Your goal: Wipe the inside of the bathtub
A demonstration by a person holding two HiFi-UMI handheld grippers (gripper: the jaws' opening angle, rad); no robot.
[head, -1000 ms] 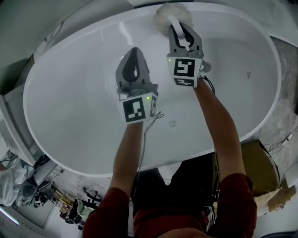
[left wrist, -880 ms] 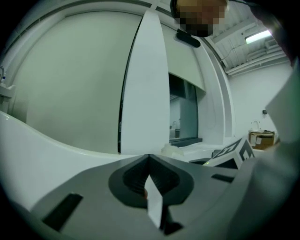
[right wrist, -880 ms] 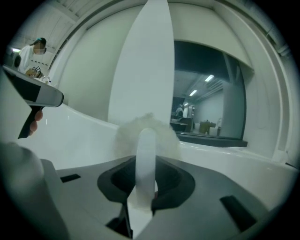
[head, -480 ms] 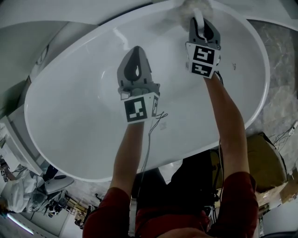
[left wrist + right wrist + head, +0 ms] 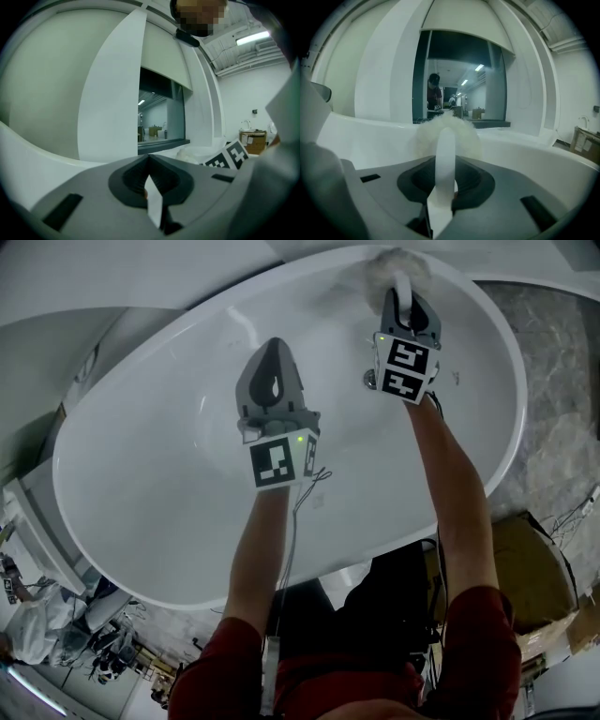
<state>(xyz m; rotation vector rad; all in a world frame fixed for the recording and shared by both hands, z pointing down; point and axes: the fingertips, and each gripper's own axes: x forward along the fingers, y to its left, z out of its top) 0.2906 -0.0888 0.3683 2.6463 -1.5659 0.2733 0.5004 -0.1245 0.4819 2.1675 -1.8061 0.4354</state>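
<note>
White tub, box at right, left claw clenched empty, right claw grasping brush at far rim

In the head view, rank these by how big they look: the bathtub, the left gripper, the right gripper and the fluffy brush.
1. bathtub
2. left gripper and right gripper: the left looks bigger, but it is likely nearer the camera, so unranked
3. fluffy brush, partly hidden
</note>
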